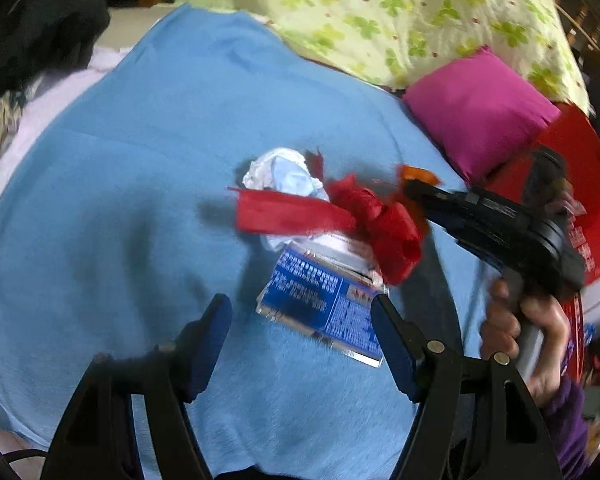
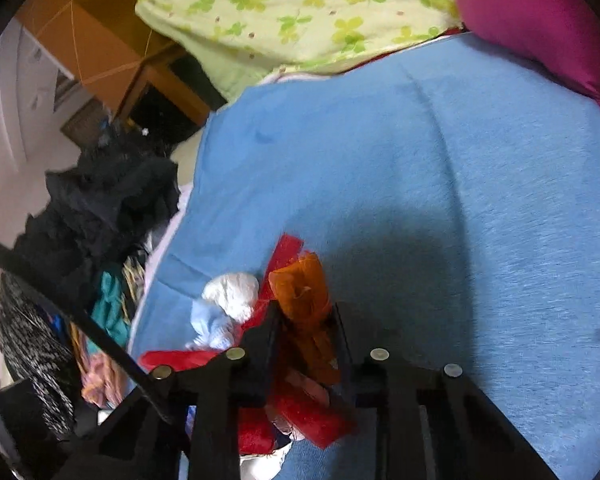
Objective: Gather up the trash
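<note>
On the blue sheet (image 1: 140,184) lies a heap of trash: a crumpled white paper (image 1: 280,172), a red wrapper (image 1: 300,212) and a blue printed packet (image 1: 324,300). My left gripper (image 1: 300,312) is open just above the sheet, its right finger at the packet's edge. My right gripper (image 1: 412,188) comes in from the right and is shut on an orange wrapper (image 2: 304,292) bunched with the red wrapper (image 2: 312,412). The white paper (image 2: 232,292) shows left of its fingers.
A green flowered quilt (image 1: 380,20) and a magenta pillow (image 1: 480,120) lie at the back right. A red bag (image 1: 580,200) is at the right edge. Dark clothes (image 2: 100,208) are piled left of the sheet.
</note>
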